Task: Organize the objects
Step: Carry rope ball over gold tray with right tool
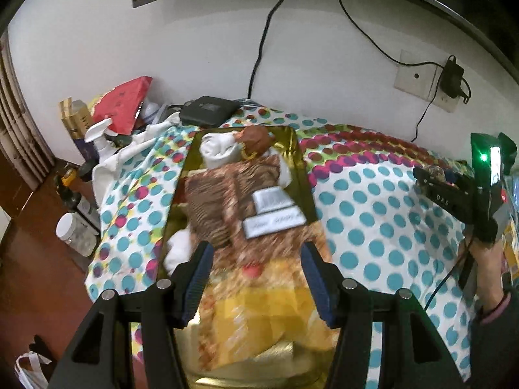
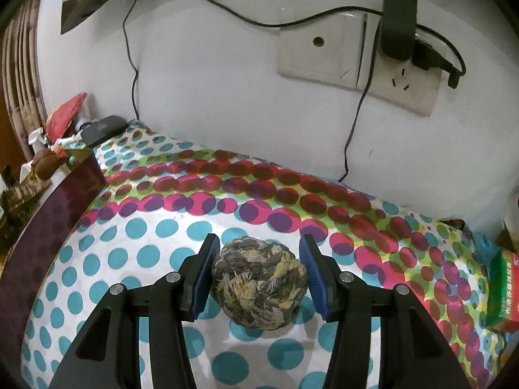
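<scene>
In the left wrist view a gold-lined box (image 1: 300,162) on the polka-dot cloth (image 1: 373,220) holds a brown-and-yellow striped plush toy (image 1: 259,259), white rolled cloth (image 1: 215,149) and a brown toy (image 1: 256,137). My left gripper (image 1: 256,278) is open, its fingers either side of the plush toy above the box. In the right wrist view my right gripper (image 2: 259,275) is open around a grey-yellow woven rope ball (image 2: 259,283) that rests on the cloth (image 2: 129,243); small gaps show beside both pads. The right gripper also shows in the left wrist view (image 1: 454,191).
The box's dark red side (image 2: 58,201) stands left of the ball. A green-red carton (image 2: 502,288) lies at the right edge. A black set-top box (image 1: 209,110), spray bottle (image 1: 100,139), red bag (image 1: 126,103) and jars (image 1: 74,233) crowd the back left. Cables hang from a wall socket (image 2: 356,61).
</scene>
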